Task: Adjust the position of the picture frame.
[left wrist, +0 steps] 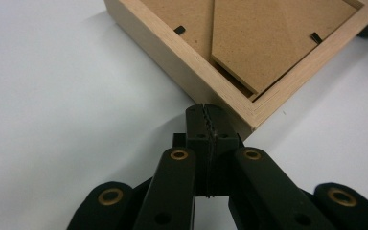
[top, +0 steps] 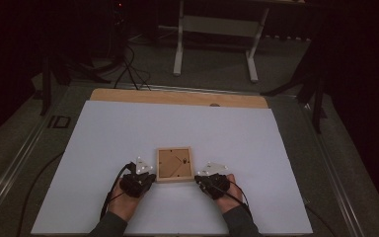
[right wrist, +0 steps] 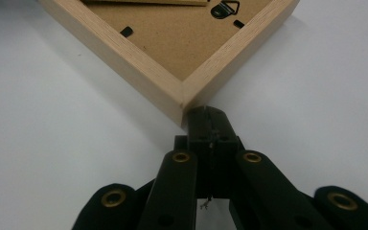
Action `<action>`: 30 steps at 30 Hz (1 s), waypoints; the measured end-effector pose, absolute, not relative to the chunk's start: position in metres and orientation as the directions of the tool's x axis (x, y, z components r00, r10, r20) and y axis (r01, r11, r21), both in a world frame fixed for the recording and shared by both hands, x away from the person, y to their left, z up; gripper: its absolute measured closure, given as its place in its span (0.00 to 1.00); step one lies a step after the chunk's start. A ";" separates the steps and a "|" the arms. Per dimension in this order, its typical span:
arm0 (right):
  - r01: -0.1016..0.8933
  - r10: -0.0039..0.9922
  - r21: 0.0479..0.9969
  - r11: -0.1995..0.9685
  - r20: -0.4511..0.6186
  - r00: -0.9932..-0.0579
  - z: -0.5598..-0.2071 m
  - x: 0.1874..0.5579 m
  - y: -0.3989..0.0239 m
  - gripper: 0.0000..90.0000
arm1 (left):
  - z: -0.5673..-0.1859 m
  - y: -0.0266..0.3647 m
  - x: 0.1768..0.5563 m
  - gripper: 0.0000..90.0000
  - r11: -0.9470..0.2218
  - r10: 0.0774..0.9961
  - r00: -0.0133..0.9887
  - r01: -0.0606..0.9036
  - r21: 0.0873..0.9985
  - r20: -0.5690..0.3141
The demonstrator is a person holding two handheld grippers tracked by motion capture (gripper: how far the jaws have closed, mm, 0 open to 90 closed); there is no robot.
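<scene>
**Q:** Dim floor surrounds the work area; what lies on it, and how much room is free?

**R:** White sheet (top: 128, 133) covers the tabletop (top: 177, 97), whose bare wooden strip shows along the far edge. A square wooden picture frame (top: 174, 164) lies face down at lower centre of the high view, near the sheet's near edge. Wide open sheet extends to its left, right and far side. White table legs (top: 178, 44) stand on the floor at the top of the frame.

**Q:** Where are the two grippers?

**R:** Left gripper (top: 147, 177) sits at the frame's lower left corner, right gripper (top: 200, 178) at its lower right corner, each carried in a hand entering from the bottom. Both pairs of jaws are clenched, with nothing between them.

**Q:** Materials and shapes?

**R:** Pale grained wood with mitred corners; brown fibreboard backing; matte black jaws with brass-coloured rivets and ribbed pads.

**Q:** What do the gripper views add?

**R:** Left gripper view: jaw tips (left wrist: 206, 115) touching or just beside the frame's side (left wrist: 182, 62) near a corner, a folded easel stand (left wrist: 268, 43) and small black tabs (left wrist: 179, 29). Right gripper view: jaw tips (right wrist: 208, 120) at the very corner (right wrist: 182, 103), and a metal hanger (right wrist: 224, 8) at the top of that picture.
</scene>
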State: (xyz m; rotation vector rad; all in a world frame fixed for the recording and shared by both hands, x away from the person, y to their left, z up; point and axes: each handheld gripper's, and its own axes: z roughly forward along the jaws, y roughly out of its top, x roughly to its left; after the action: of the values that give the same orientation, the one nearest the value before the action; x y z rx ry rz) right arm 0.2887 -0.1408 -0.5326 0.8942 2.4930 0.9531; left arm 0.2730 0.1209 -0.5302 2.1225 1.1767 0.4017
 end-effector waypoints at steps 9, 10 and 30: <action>0.460 0.692 0.701 0.546 -0.068 -0.719 -0.535 0.297 -0.139 1.00 | -0.532 0.120 0.287 1.00 -0.340 0.854 0.518 0.633 0.695 -0.054; 0.460 0.694 0.702 0.544 -0.068 -0.717 -0.535 0.297 -0.138 1.00 | -0.532 0.121 0.288 1.00 -0.339 0.856 0.515 0.636 0.693 -0.053; 0.453 0.695 0.709 0.541 -0.073 -0.716 -0.536 0.301 -0.132 1.00 | -0.532 0.124 0.290 1.00 -0.344 0.862 0.505 0.632 0.694 -0.033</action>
State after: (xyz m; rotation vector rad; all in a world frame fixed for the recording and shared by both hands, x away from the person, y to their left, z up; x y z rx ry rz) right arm 0.3012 -0.1324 -0.5358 0.9450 2.4354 0.9746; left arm 0.2896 0.1242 -0.5322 2.0930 1.2183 0.4524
